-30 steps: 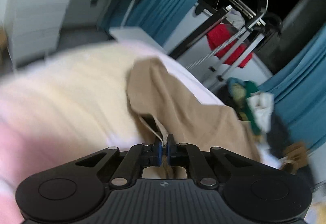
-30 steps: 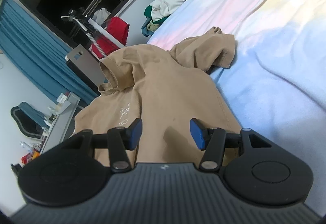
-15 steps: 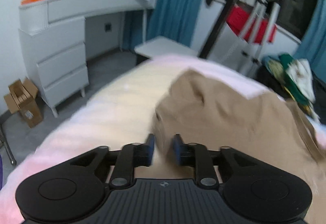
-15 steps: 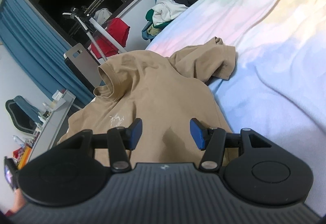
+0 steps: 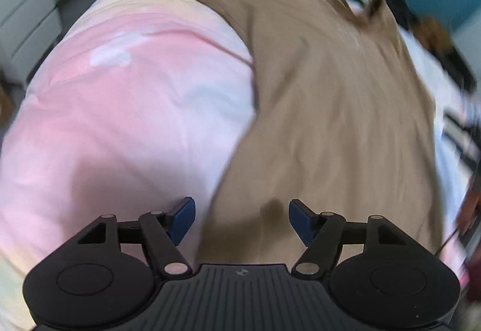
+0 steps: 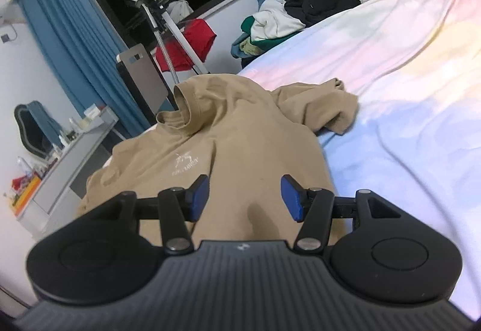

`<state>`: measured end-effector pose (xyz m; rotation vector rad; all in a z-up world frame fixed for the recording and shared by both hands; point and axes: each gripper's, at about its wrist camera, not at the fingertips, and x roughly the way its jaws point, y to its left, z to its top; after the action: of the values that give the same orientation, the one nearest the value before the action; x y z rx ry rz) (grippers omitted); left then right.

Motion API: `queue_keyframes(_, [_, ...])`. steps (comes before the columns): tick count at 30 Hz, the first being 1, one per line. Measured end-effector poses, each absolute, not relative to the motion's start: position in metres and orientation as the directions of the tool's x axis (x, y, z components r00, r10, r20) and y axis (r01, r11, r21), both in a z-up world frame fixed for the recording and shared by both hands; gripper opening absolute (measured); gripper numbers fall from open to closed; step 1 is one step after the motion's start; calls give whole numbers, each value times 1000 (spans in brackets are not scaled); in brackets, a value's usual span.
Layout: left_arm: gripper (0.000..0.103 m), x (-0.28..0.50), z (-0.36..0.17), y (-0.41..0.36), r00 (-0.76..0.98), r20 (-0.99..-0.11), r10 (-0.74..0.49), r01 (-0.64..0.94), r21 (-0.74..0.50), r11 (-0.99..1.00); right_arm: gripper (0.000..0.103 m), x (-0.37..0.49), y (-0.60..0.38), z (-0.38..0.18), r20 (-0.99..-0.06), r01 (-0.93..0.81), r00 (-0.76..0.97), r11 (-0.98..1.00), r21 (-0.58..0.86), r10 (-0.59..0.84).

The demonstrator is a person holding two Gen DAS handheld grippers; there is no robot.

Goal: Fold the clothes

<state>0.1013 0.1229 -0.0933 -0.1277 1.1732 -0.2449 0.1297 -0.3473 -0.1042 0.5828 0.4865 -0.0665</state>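
Observation:
A tan T-shirt (image 6: 240, 150) lies spread on the pastel bed cover (image 6: 405, 75), chest logo up, collar towards the far edge, one sleeve bunched at the right. In the blurred left wrist view the shirt (image 5: 330, 90) runs away from me over the pink part of the cover (image 5: 120, 120). My left gripper (image 5: 240, 221) is open and empty, just above the shirt's near left edge. My right gripper (image 6: 245, 198) is open and empty over the shirt's lower body.
A pile of clothes (image 6: 270, 27) sits beyond the bed's far edge. A drying rack with a red garment (image 6: 186, 45) stands by the dark window and blue curtains. A grey dresser (image 6: 75, 156) with clutter stands at the left. The bed cover stretches to the right.
My left gripper has let go of the shirt's edge, opened wide and swung down over the shirt's near edge. The shirt now lies flatter. My right gripper stayed open and rose a little.

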Motion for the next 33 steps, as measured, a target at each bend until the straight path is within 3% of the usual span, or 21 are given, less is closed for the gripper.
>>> queue_keyframes(2, [73,94,-96,117,334,-918,-215,162,-169,972,65,120,-352,-96,-455,205,889,838,506,57])
queue_keyframes(5, [65,84,-98,109,294,-943,-157,218,-93,971,66,110,-357,-85,-454,235,891,834,499,20])
queue_keyframes(8, [31,74,-96,102,267,-956,-122,269,-47,962,66,103,-363,-80,-457,272,889,824,497,-18])
queue_keyframes(9, [8,70,-95,101,262,-957,-122,277,-46,960,66,101,-364,-80,-460,286,887,820,496,-31])
queue_keyframes(10, [5,66,-92,101,258,-958,-126,280,-51,959,66,100,-366,-81,-466,299,884,816,495,-42])
queue_keyframes(16, [4,38,-81,104,264,-955,-136,313,-49,949,66,102,-380,-94,-494,347,869,758,553,-37])
queue_keyframes(23, [9,20,-83,99,321,-939,-125,365,1,931,66,107,-410,-119,-447,327,887,532,781,112])
queue_keyframes(28, [47,10,-51,91,443,-888,-126,366,50,929,66,119,-431,-138,-396,326,904,344,881,159])
queue_keyframes(33, [57,24,-25,52,547,-824,-147,330,51,942,66,152,-451,-167,-324,296,923,157,942,205])
